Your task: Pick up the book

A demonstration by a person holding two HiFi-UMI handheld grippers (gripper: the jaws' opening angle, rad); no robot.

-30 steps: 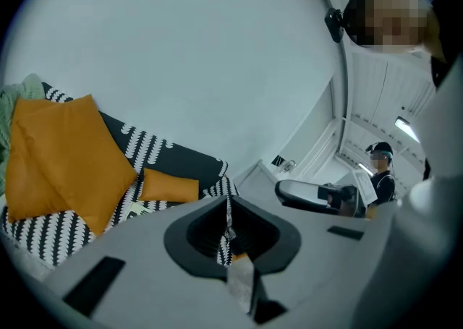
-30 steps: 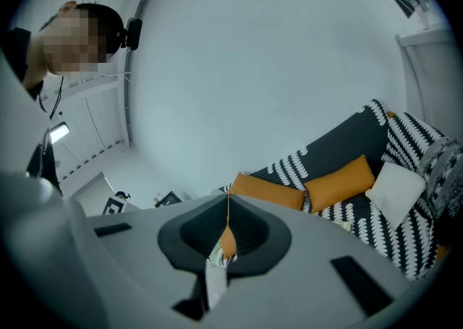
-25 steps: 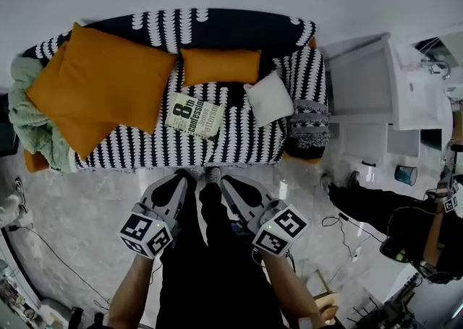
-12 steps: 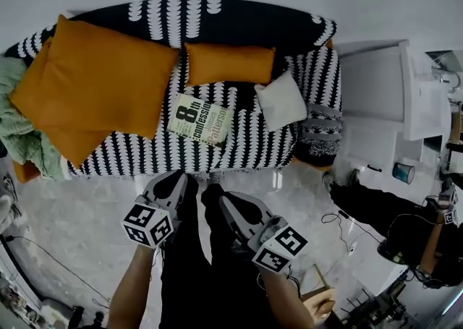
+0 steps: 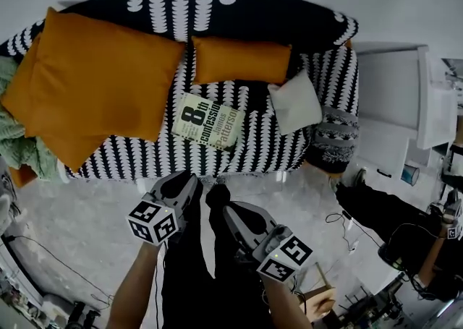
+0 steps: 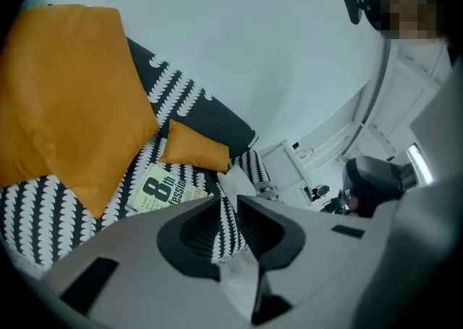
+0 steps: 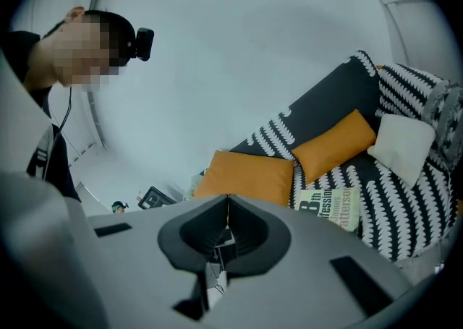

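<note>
Bare seat (image 5: 181,152) around book (image 5: 208,121), between orange cushion (image 5: 101,82) and white pillow (image 5: 295,103)

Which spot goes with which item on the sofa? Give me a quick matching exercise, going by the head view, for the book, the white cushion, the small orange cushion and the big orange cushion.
Things:
1. book
2. white cushion
3. small orange cushion
4. big orange cushion

Places:
A. leaning on the back of the sofa, near the middle
B. filling the sofa's end at the view's left
C. lying flat on the sofa, cover up
D. beside the armrest at the view's right

Pairs: 1-C, 2-D, 3-A, 4-B.
</note>
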